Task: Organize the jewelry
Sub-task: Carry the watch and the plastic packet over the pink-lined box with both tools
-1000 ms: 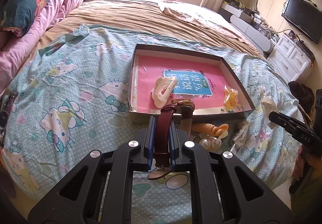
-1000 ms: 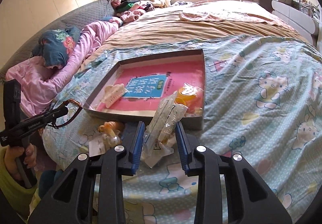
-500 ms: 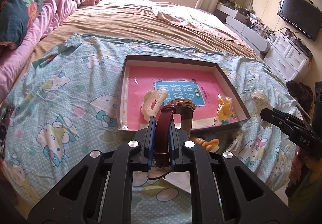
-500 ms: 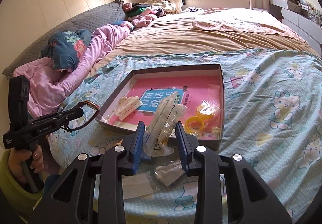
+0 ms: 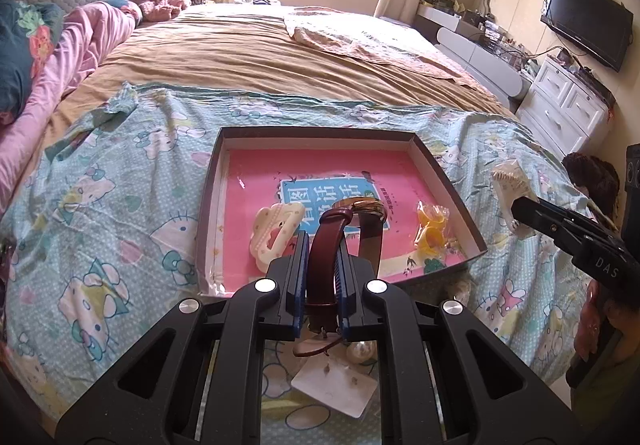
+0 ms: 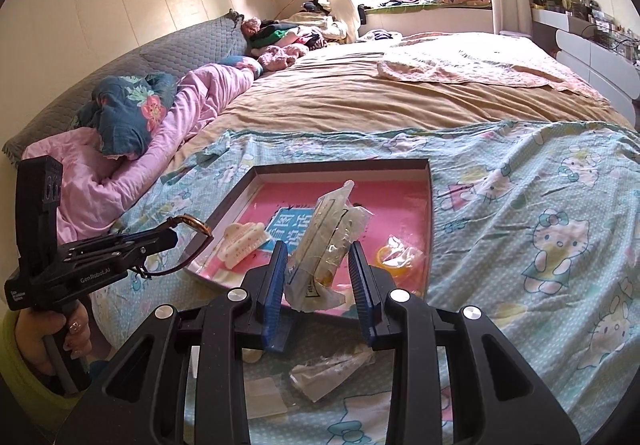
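The left gripper (image 5: pixel 320 265) is clamped tight on the maroon strap of a wristwatch (image 5: pixel 326 257), the strap running lengthwise between the 2 blue pads (image 5: pixel 299 273) with its free end poking out behind them toward the camera; the gold-rimmed watch face (image 5: pixel 366 205) and the other half of the band loop forward past the fingertips, hanging over the near part of the shallow box (image 5: pixel 448 181). From the right wrist view the same watch (image 6: pixel 192 241) curls out from the left gripper's tip (image 6: pixel 160 241) just beside the box's near-left corner, held by a hand (image 6: pixel 52 329) in a yellow-green sleeve. The right gripper (image 6: pixel 320 273) has its fingers set narrow on a crinkled clear plastic packet (image 6: pixel 328 245), which stands upright between the blue pads (image 6: pixel 274 277) and rises above them, over the box's near wall (image 6: pixel 332 319). Inside the box, on its pink lining, lie a cream hair claw (image 5: pixel 274 233) at the left and a clear bag with yellow rings (image 5: pixel 430 229) at the right. On the cartoon-cat bedsheet (image 5: pixel 120 213) below the left gripper sit a white earring card (image 5: pixel 334 385) and a pearl (image 5: pixel 362 351); another clear packet (image 6: pixel 328 369) lies on the sheet under the right gripper.
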Action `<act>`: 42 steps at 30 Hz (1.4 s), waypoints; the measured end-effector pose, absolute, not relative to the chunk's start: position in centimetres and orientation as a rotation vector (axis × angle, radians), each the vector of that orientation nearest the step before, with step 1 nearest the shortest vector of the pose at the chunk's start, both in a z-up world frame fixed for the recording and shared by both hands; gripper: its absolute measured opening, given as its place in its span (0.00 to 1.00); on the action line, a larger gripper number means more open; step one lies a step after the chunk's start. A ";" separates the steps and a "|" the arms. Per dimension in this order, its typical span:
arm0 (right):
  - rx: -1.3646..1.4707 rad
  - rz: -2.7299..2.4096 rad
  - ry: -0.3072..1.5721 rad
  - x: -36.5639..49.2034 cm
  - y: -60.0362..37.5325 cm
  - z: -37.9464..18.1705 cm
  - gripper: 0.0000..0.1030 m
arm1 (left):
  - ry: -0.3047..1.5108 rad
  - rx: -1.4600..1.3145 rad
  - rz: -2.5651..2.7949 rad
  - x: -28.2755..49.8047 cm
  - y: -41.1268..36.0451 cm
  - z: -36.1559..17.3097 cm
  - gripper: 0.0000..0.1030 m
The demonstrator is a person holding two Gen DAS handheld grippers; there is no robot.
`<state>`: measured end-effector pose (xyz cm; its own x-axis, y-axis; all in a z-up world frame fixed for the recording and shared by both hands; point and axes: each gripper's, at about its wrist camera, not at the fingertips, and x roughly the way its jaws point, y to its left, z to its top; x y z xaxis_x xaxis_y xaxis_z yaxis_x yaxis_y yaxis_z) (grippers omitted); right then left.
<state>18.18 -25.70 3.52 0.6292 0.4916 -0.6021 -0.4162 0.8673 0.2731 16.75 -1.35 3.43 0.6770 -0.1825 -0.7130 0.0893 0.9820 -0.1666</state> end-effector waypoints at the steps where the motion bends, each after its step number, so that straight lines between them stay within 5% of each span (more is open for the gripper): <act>1: 0.114 0.513 0.720 18.4 -26.0 3.6 0.29 | 0.813 -0.123 -0.157 17.0 -1.5 3.5 0.06; 42: 0.081 0.454 0.809 23.8 -25.2 -1.2 0.29 | 0.943 -0.073 -0.199 23.4 -4.9 -2.9 0.07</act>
<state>23.83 -25.23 -1.20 0.6000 0.4218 -0.6797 -0.3610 0.9010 0.2404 23.38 -4.94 -2.92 0.5706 -0.2010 -0.7963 0.1375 0.9793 -0.1486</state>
